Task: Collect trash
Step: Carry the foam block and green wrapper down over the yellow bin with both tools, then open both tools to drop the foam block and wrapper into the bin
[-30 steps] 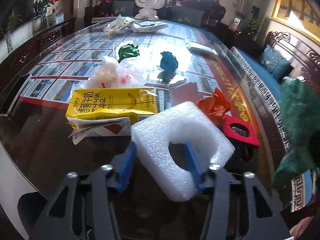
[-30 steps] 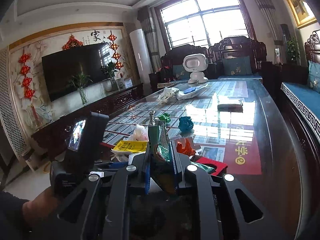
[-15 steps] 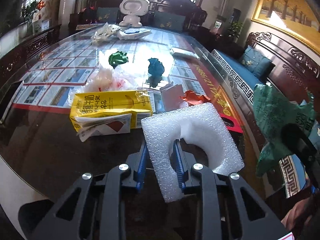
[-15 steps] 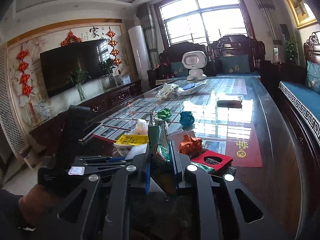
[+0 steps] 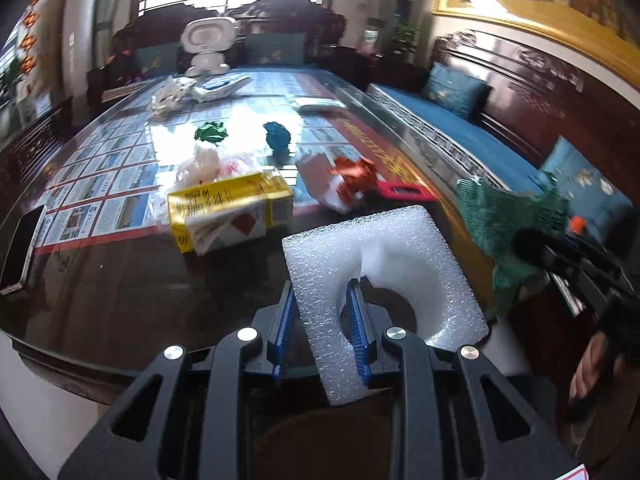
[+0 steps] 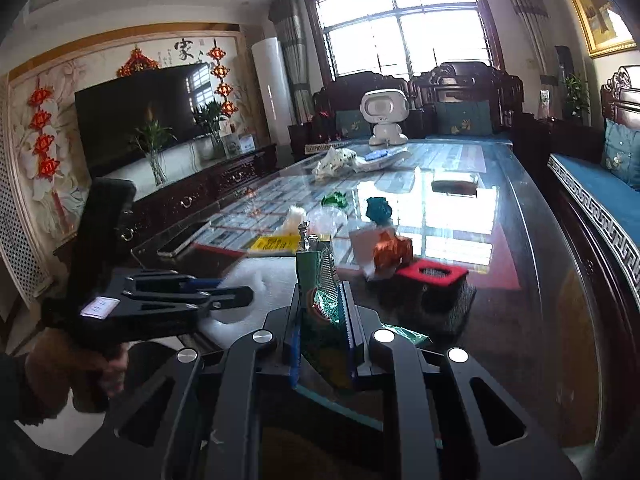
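A white foam piece (image 5: 384, 256) with a round cut-out hangs above the near table edge, with my left gripper (image 5: 320, 292) shut on its left limb. To its right is a green plastic bag (image 5: 504, 216), gathered at its top. In the right wrist view my right gripper (image 6: 320, 292) is shut on that green bag (image 6: 318, 276). There my left gripper (image 6: 180, 296) comes in from the left in a person's hand, with the foam (image 6: 264, 280) blurred beside the bag. Loose trash lies further back on the table.
On the glass table (image 5: 120, 288) lie a yellow carton (image 5: 228, 204), a clear plastic bag (image 5: 200, 164), green (image 5: 211, 133) and blue (image 5: 277, 136) paper balls, an orange wrapper (image 5: 354, 172), a red box (image 5: 402, 191) and a phone (image 5: 20, 248). A blue-cushioned bench (image 5: 460, 132) runs along the right.
My left gripper closed on the foam, raised it off the table and carried it right, nearer the green bag. The right gripper kept its grip on the bag and shifted a little.
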